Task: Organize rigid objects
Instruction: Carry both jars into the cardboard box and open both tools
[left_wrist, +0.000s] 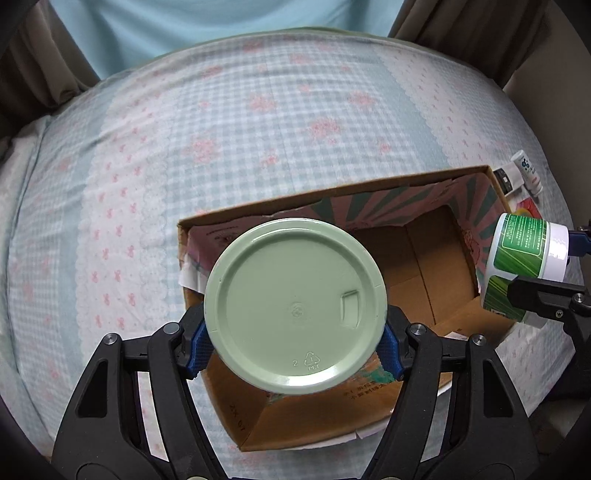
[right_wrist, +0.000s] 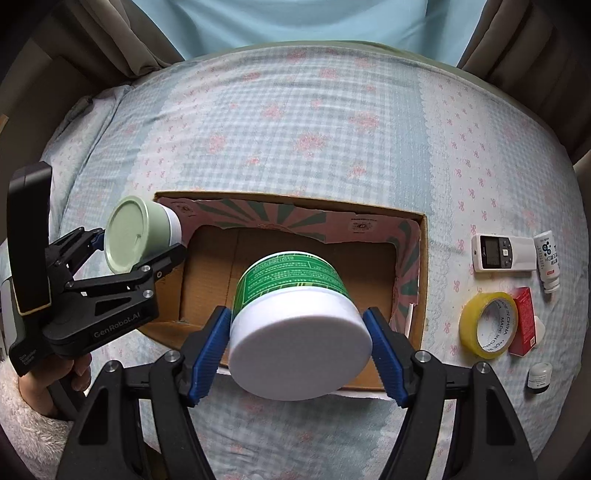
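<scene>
The left hand-held gripper (left_wrist: 295, 347) is clenched on a pale green jar (left_wrist: 295, 306), its blue pads (left_wrist: 201, 350) pressing the jar's sides, the round green end turned toward the camera; it hangs over the near left part of an open cardboard box (left_wrist: 417, 273) that sits on a bed (left_wrist: 221, 129) covered with a blue checked sheet with pink flowers. The right hand-held gripper (right_wrist: 299, 354) grasps a green-labelled tub (right_wrist: 291, 277) by its white lid (right_wrist: 299, 347), over the box's near edge; the box's brown floor shows bare between the two containers. On the sheet to the right of the box lie a white remote control (right_wrist: 504, 253), a small white bottle (right_wrist: 548, 260), a yellow tape roll (right_wrist: 487, 325), a red carton (right_wrist: 524, 321) just beside the roll, and a tiny jar (right_wrist: 540, 376). A hand in a fleecy white sleeve (right_wrist: 26, 424) carries the left tool.
</scene>
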